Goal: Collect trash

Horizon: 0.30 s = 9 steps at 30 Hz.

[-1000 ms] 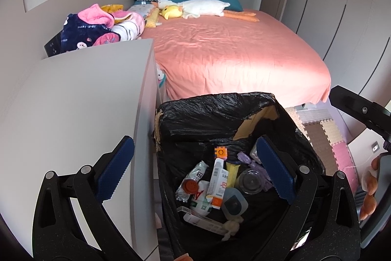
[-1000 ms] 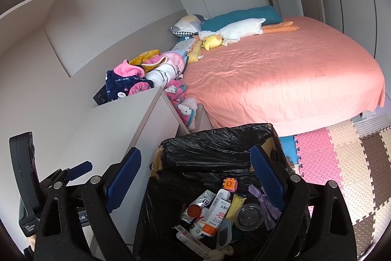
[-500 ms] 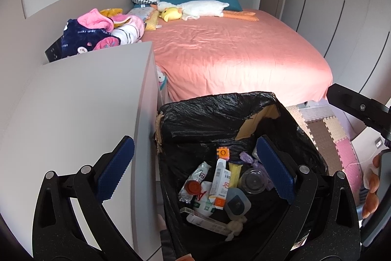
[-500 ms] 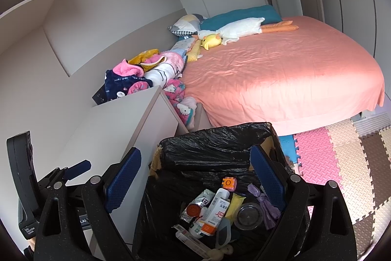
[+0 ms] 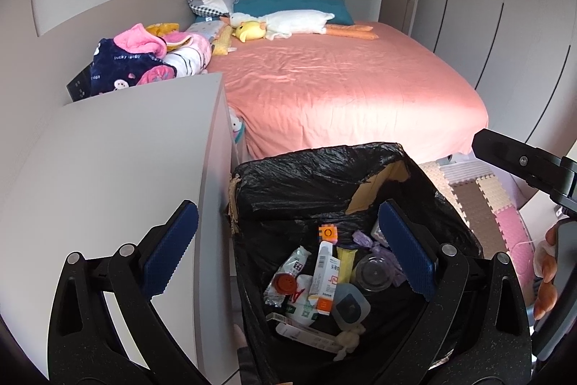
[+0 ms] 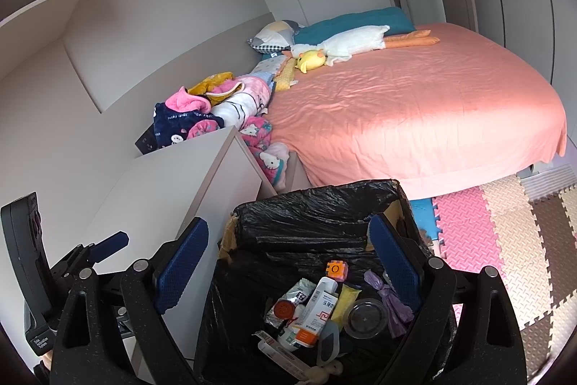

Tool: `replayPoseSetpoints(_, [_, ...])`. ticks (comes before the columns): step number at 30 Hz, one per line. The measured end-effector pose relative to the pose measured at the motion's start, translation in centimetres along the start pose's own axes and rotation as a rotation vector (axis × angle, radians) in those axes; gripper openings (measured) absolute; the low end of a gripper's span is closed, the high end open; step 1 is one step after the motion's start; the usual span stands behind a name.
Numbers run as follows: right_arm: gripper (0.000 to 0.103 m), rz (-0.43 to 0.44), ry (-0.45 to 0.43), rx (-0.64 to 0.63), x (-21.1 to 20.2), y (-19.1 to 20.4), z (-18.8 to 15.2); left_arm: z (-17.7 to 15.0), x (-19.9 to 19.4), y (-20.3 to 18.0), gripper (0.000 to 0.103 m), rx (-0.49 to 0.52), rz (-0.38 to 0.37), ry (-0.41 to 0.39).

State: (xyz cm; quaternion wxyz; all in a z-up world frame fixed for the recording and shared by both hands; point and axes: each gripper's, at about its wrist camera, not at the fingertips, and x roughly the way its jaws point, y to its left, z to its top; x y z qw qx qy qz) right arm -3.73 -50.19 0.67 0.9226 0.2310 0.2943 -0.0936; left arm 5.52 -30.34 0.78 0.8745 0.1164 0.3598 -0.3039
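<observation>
A cardboard bin lined with a black bag (image 5: pixel 310 175) stands on the floor beside a white cabinet; it also shows in the right wrist view (image 6: pixel 310 215). Inside lies trash: a white and orange tube (image 5: pixel 326 276), an orange cube (image 5: pixel 327 232), a clear round lid (image 5: pixel 373 273), wrappers and a purple bag (image 6: pixel 389 298). My left gripper (image 5: pixel 288 251) is open and empty above the bin. My right gripper (image 6: pixel 288 262) is open and empty above the bin too.
A white cabinet (image 5: pixel 108 168) stands left of the bin. A bed with a pink sheet (image 5: pixel 342 85) fills the room behind, with plush toys and a pile of clothes (image 5: pixel 144 60). Foam floor mats (image 6: pixel 505 233) lie to the right.
Both grippers stay open over the bin. The left view has pulled back and up slightly; the trash in the bin has not moved.
</observation>
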Motion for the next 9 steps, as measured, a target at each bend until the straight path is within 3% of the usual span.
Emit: replayPoseSetpoints(9, [0.091, 0.002, -0.001, 0.001, -0.08, -0.15, -0.06, 0.10, 0.18, -0.25, 0.097, 0.002, 0.020, 0.017])
